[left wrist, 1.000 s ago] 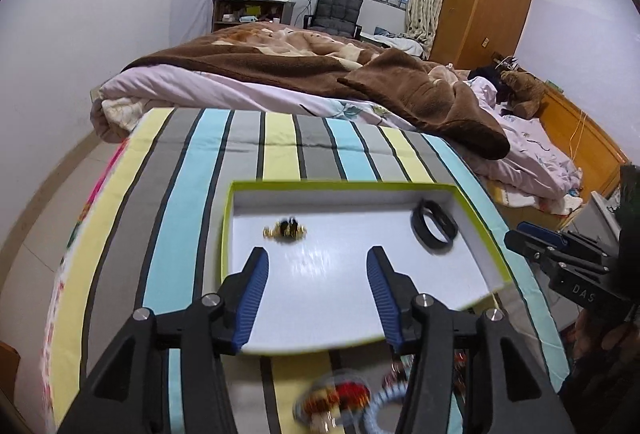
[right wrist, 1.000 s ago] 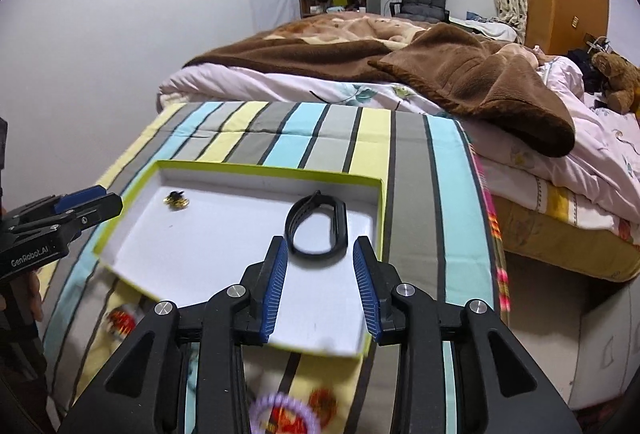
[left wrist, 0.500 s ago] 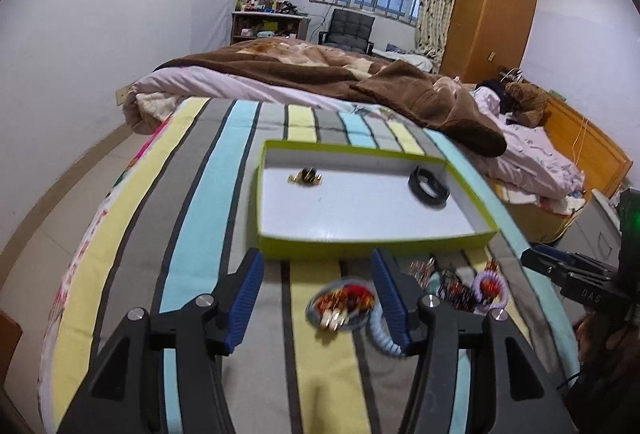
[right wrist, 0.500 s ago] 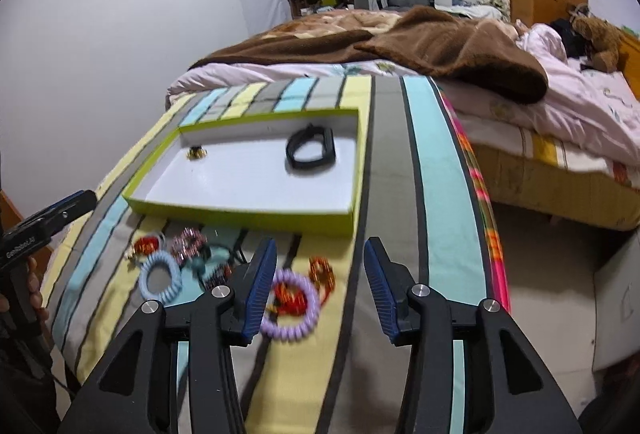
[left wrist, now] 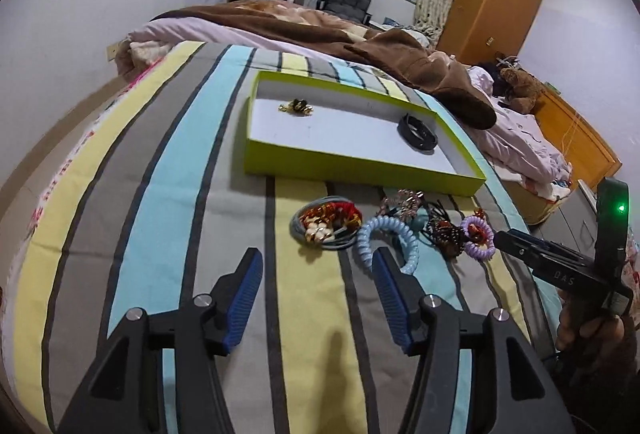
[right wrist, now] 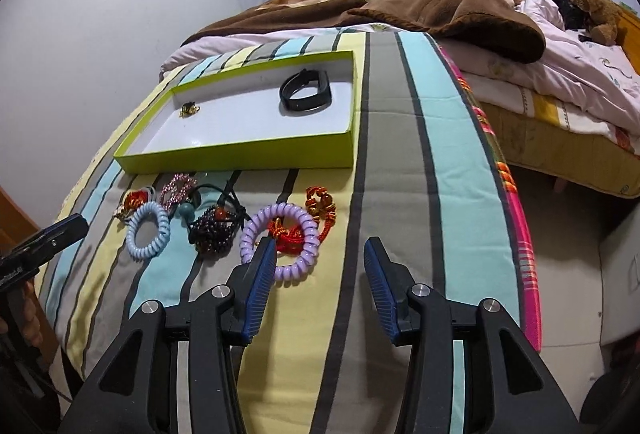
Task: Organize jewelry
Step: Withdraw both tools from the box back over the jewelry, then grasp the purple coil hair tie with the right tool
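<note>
1. The left claw [left wrist: 318, 268] hangs wide above the striped fabric bed cover [left wrist: 168, 169], its ribbed blue pads [left wrist: 244, 294] bare and holding nothing.
2. The right claw [right wrist: 320, 254] is likewise spread wide and empty; its left pad overlaps the near rim of a lilac plastic spiral hair tie [right wrist: 280, 238] in that view, though contact cannot be told.
3. A shallow rectangular cardboard tray with lime-green walls and a white floor [left wrist: 360, 165] lies flat on the cover, beyond the loose pieces.
4. Inside the tray, a small gold-and-black trinket [left wrist: 296, 107] sits near the far left corner, and a smooth black looped wristband [left wrist: 418, 127] lies toward the right end; the two are well apart.
5. In front of the tray's near wall, a row of pieces lies on the cover: a grey elastic ring with red and gold ornaments [left wrist: 326, 224], a pale blue coiled hair tie [left wrist: 388, 240], a pink rhinestone clip [right wrist: 178, 189], a cluster of dark faceted beads [right wrist: 214, 230], and a red-and-orange knotted cord charm [right wrist: 320, 203].
6. The lilac coil rests just beside the bead cluster, with red cord showing through its centre.
</note>
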Demonstrator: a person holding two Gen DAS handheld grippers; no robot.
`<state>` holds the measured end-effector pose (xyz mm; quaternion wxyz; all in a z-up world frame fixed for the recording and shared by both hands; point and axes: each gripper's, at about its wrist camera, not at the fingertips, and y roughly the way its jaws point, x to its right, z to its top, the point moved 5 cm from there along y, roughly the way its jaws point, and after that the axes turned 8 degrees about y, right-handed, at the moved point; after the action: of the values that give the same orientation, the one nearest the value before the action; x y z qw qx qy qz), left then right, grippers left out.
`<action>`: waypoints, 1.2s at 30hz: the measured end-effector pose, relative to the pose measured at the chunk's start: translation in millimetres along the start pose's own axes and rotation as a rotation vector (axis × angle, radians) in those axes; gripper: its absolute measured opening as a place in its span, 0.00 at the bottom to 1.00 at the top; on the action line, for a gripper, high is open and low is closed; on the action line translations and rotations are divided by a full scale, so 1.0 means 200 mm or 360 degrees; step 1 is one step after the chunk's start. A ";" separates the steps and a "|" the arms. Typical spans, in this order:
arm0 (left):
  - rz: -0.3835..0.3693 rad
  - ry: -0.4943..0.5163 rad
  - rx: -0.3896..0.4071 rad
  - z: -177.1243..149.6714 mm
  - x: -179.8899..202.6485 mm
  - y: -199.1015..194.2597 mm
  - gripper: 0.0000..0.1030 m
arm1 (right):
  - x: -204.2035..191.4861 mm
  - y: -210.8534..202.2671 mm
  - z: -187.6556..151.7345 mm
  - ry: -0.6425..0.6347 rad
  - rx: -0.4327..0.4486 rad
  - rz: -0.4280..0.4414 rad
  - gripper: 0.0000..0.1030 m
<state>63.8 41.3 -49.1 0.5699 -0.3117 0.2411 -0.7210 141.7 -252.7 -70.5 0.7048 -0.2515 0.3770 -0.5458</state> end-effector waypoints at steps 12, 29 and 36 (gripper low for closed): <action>-0.0016 0.0005 -0.0045 -0.03 0.03 0.03 0.57 | -0.04 0.05 -0.03 -0.0043 -0.0028 0.0007 0.19; 0.0010 0.0058 -0.0125 0.00 0.15 0.16 0.56 | 0.01 -0.05 0.00 0.0029 0.0047 0.0103 0.09; 0.0073 0.0087 -0.0166 0.02 0.17 0.21 0.46 | 0.08 -0.08 -0.03 0.0042 0.0029 0.0090 0.09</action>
<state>90.3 -1.0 -70.7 0.5625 -0.3156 0.3009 -0.7025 130.1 -272.9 -66.1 0.7172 -0.2271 0.3881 -0.5324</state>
